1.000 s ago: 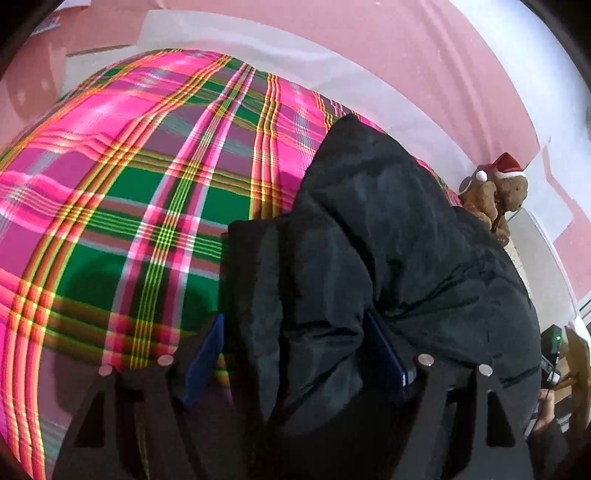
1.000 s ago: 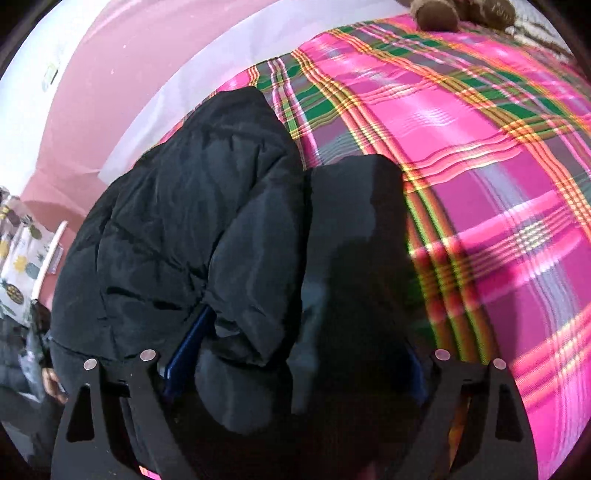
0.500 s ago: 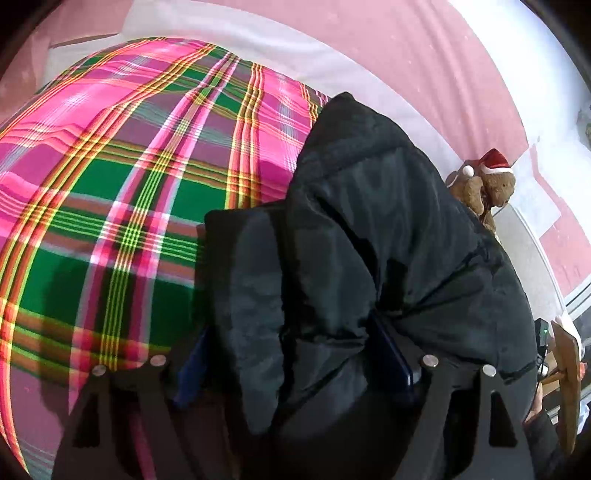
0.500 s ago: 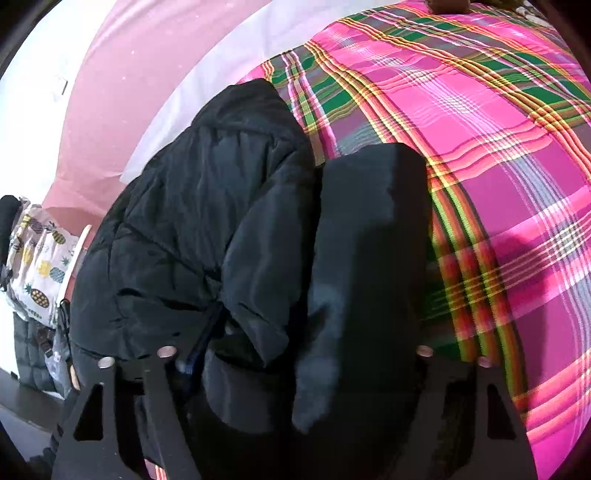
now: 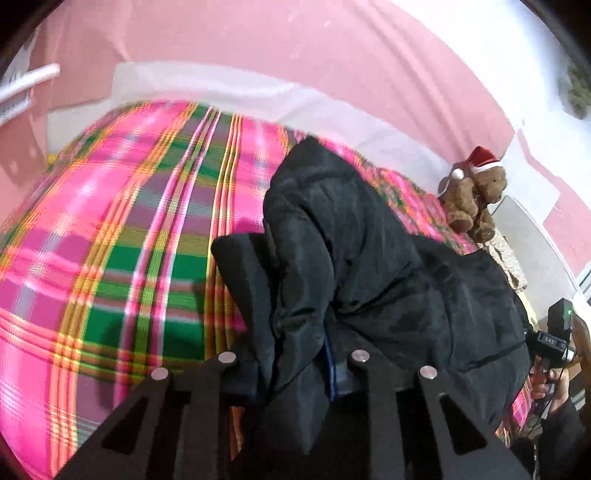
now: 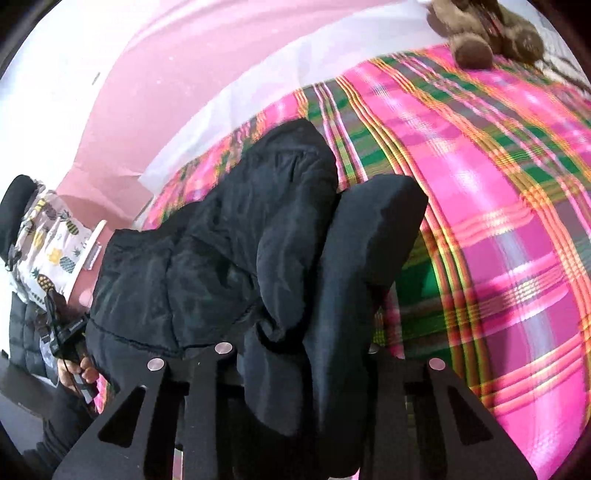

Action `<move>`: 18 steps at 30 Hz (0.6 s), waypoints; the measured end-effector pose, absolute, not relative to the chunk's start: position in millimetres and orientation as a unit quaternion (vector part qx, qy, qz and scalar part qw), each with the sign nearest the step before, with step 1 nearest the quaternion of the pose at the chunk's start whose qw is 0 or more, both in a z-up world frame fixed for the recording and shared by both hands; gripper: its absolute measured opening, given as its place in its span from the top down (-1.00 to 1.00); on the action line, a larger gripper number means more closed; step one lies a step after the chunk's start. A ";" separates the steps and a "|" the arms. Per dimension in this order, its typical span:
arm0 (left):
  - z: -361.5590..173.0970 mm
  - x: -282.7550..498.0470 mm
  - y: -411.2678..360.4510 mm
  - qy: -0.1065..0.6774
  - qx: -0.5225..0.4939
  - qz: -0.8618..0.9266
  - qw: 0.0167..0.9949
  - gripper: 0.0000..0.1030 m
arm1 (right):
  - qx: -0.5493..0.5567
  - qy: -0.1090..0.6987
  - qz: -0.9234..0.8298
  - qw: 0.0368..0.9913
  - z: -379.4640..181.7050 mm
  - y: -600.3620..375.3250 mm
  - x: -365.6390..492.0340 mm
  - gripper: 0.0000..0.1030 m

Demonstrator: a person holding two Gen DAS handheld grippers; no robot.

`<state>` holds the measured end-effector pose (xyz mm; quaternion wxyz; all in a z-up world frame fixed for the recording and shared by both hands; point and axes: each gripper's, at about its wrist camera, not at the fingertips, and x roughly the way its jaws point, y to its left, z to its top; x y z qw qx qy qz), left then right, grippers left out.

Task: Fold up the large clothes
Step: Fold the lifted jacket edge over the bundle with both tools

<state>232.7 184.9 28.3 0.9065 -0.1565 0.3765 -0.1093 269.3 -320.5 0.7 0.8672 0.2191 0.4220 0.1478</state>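
Observation:
A black padded jacket (image 5: 369, 258) hangs bunched over a pink and green plaid bedspread (image 5: 110, 240). My left gripper (image 5: 291, 365) is shut on a thick fold of the jacket and holds it lifted off the bed. My right gripper (image 6: 295, 354) is shut on another fold of the same jacket (image 6: 229, 240), with a cuff or sleeve end (image 6: 373, 240) sticking up to its right. The fingertips of both grippers are buried in the fabric.
A brown teddy bear with a red Santa hat (image 5: 476, 199) sits at the bed's far edge by the pink wall (image 5: 295, 44); it also shows in the right wrist view (image 6: 487, 29). The person's other hand (image 5: 554, 365) is at the right edge.
Both grippers have closed tighter on the jacket and lifted it. The views tilted up, so more pink wall shows and the jacket hangs higher above the bedspread.

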 end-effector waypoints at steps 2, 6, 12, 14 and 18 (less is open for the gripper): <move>43.4 227.4 185.4 0.366 -0.149 -0.110 0.912 0.50 | 0.213 0.410 0.155 0.873 16.2 -316.0 266.0 0.41; 63.4 223.8 196.3 0.350 -0.142 -0.106 0.920 0.50 | 0.211 0.396 0.170 0.878 31.0 -307.1 268.2 0.41; 87.2 235.1 225.7 0.331 -0.141 -0.081 0.930 0.50 | 0.211 0.379 0.194 0.880 46.6 -277.3 297.1 0.41; 92.0 242.5 240.1 0.325 -0.142 -0.072 0.932 0.50 | 0.211 0.372 0.203 0.881 50.2 -264.0 313.5 0.41; 96.7 261.4 271.0 0.314 -0.146 -0.054 0.937 0.50 | 0.208 0.363 0.219 0.882 54.4 -237.2 346.9 0.41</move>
